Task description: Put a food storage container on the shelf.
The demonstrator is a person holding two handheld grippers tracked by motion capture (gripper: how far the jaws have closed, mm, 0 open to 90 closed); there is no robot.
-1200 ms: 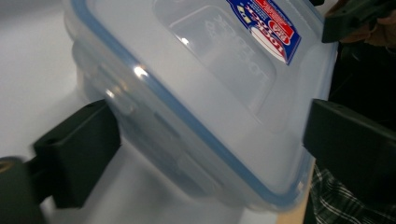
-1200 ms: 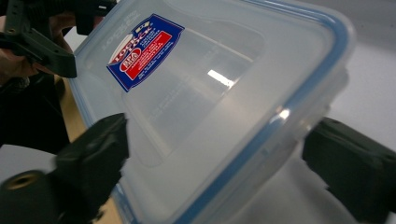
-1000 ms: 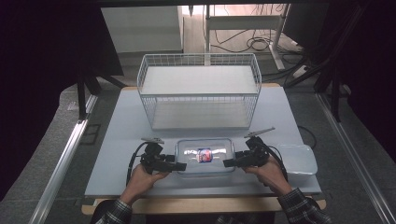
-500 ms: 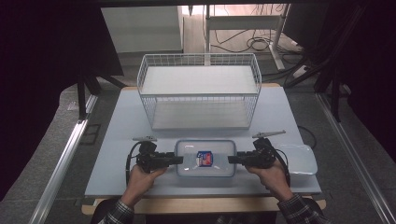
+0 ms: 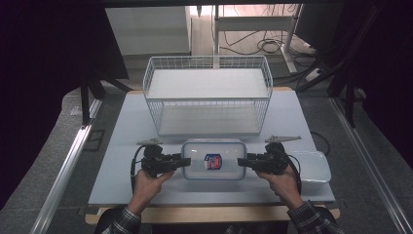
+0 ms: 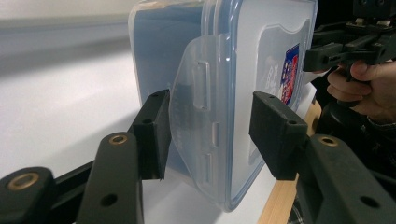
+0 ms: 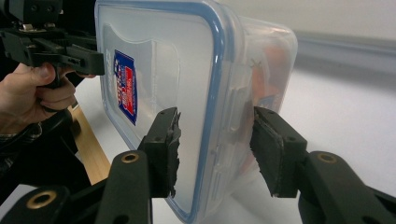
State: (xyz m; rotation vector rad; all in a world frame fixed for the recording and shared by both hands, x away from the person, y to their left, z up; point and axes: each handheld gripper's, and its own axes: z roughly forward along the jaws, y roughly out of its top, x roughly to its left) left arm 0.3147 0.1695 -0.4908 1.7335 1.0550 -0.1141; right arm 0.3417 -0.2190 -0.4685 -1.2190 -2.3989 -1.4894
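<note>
A clear plastic food container [image 5: 213,161] with a blue-sealed lid and a red-and-blue label lies near the table's front edge. My left gripper [image 5: 187,161] is at its left end and my right gripper [image 5: 241,162] at its right end. In the left gripper view the left gripper [image 6: 210,126] is open, its jaws straddling the end flap of the container [image 6: 261,70]. The right gripper [image 7: 215,140] is open too, one jaw over the lid and one by the base of the container [image 7: 177,60]. Something orange shows dimly inside.
A white wire basket [image 5: 209,117] stands behind the container at mid-table. A white shallow tray [image 5: 311,165] lies just right of the right hand. The pale table [image 5: 122,146] has a wooden front edge [image 5: 195,212].
Both grippers have levelled out at the two ends of the container. The right hand has shifted slightly outward. The container stays between them.
</note>
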